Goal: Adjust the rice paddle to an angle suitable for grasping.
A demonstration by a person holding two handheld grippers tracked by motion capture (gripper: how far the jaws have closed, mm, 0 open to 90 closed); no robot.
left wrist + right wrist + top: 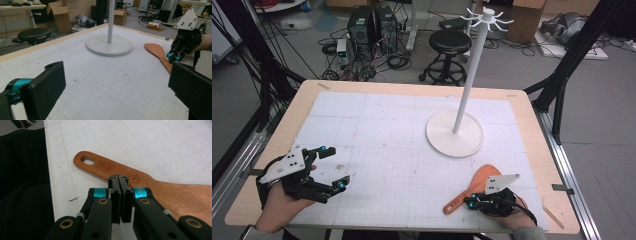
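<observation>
A wooden spatula (pixel 478 186) lies flat on the white grid mat near the table's front right, its holed handle pointing toward the front edge. My right gripper (pixel 470 202) is shut, jaws pressed together, with the tips over the handle's neck (pixel 140 180); nothing shows between them. In the left gripper view the spatula (pixel 155 50) and the right gripper (pixel 173 57) sit at the right. My left gripper (pixel 335 168) rests at the front left, open wide, its pads (pixel 47 85) far apart over bare mat.
A white stand (pixel 455 136) with a round base and tall pole topped by hooks (pixel 486 19) stands right of centre, just beyond the spatula. The mat (pixel 387 150) covers a wooden table. A stool and computer boxes sit on the floor behind.
</observation>
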